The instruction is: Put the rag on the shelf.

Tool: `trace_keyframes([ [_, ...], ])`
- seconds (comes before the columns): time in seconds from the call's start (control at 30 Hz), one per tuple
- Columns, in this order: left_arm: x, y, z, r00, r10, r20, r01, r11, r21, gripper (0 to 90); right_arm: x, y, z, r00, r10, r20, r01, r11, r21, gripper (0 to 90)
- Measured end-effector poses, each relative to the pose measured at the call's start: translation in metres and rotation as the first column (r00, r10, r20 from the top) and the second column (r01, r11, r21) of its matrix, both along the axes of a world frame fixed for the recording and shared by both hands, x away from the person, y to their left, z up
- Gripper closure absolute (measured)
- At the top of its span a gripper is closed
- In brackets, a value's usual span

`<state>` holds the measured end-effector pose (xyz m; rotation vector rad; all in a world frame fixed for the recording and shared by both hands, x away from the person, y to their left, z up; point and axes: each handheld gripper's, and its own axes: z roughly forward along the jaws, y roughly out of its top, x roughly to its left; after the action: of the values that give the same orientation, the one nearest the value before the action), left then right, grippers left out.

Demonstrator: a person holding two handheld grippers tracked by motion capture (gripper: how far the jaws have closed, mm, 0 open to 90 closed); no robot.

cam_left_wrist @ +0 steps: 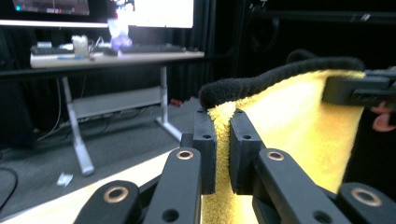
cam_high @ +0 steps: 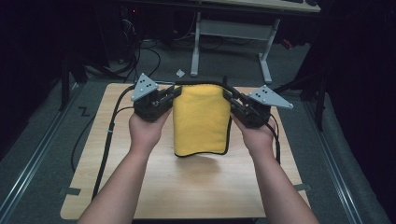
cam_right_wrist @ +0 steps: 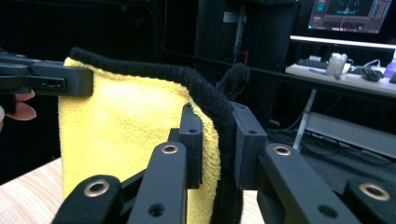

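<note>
Above table [cam_high: 140,186] — yellow cloth [cam_high: 201,119] hanging | left claw [cam_high: 175,95], right claw [cam_high: 229,99] clamping top corners

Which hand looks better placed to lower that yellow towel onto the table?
Neither: left gripper and right gripper each pinch a top corner of the hanging towel, level. Probably both together.

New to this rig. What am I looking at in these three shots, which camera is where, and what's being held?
No robot arm here: a person holds a two-jaw handheld gripper in each hand. The high view looks down from above onto a wooden table. The left gripper and right gripper each pinch a top corner of a yellow towel with black edging, holding it up so it hangs between them. The other two pictures come from cameras riding on each gripper, looking along its black jaws. In both, the jaws are shut on the towel's edge, and the opposite gripper shows farther off. Desks with monitors stand in the dark background.
</note>
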<state>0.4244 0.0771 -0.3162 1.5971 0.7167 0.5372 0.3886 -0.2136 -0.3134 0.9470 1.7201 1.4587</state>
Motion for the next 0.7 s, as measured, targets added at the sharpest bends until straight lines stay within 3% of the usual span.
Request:
trace_keyframes([
  [0.27,0.027,-0.001,-0.003,0.9998,0.013,-0.015,-0.013,0.9996,-0.025,83.3,0.031,0.000,-0.008,0.9993,-0.010,-0.037,0.010,0.9999,0.007,77.6],
  [0.43,0.049,-0.003,-0.011,0.9981,0.025,-0.056,-0.026,0.9995,-0.019,83.2,0.051,-0.001,-0.012,0.9979,-0.017,-0.063,0.018,0.9997,0.016,77.6],
  [0.53,0.063,-0.002,-0.014,0.9947,0.037,-0.097,-0.037,0.9993,-0.003,83.0,0.065,-0.002,-0.014,0.9964,0.000,-0.085,0.000,1.0000,0.000,77.6],
  [0.7,0.080,0.000,-0.015,0.9927,0.041,-0.113,-0.039,0.9991,0.017,83.0,0.083,0.002,-0.017,0.9970,-0.001,-0.078,-0.003,0.9985,-0.055,77.6],
])
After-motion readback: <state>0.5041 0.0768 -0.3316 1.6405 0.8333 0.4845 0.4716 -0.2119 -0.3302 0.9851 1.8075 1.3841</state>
